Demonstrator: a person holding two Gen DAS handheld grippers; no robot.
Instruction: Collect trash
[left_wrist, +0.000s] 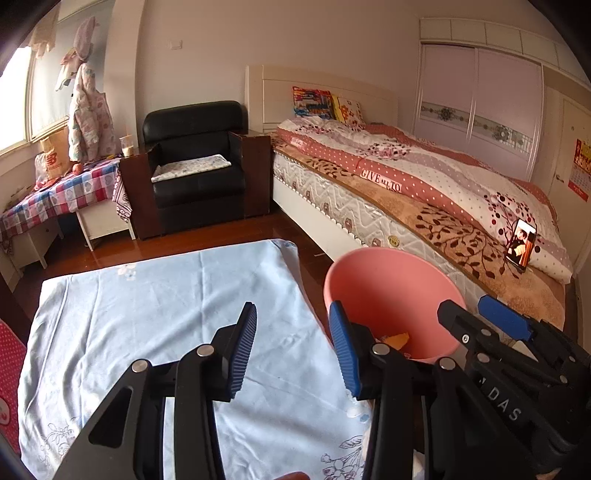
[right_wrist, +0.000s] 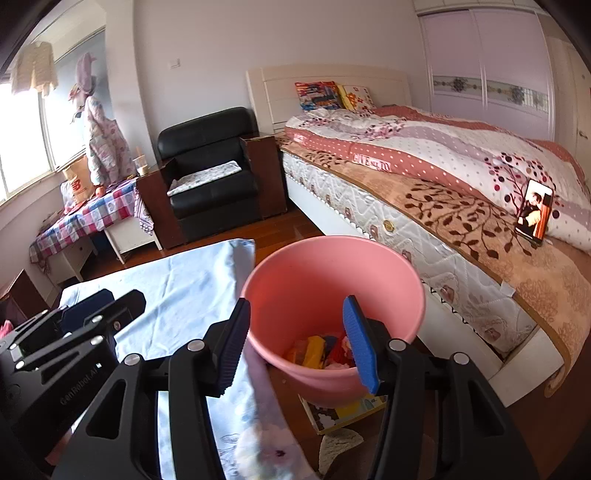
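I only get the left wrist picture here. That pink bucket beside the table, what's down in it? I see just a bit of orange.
Observer: The right wrist view looks into the pink bucket: colourful trash lies at the bottom, yellow, red and pink pieces.
Operator: Is the bucket standing straight on the floor?
Observer: No, it rests on a flat picture book, which your view hides.
Operator: And the right gripper, is it holding anything?
Observer: The right gripper is open and empty, poised above the bucket.
Operator: Anything else lying near that book?
Observer: A pale, scallop-edged mat lies on the floor right in front of it.
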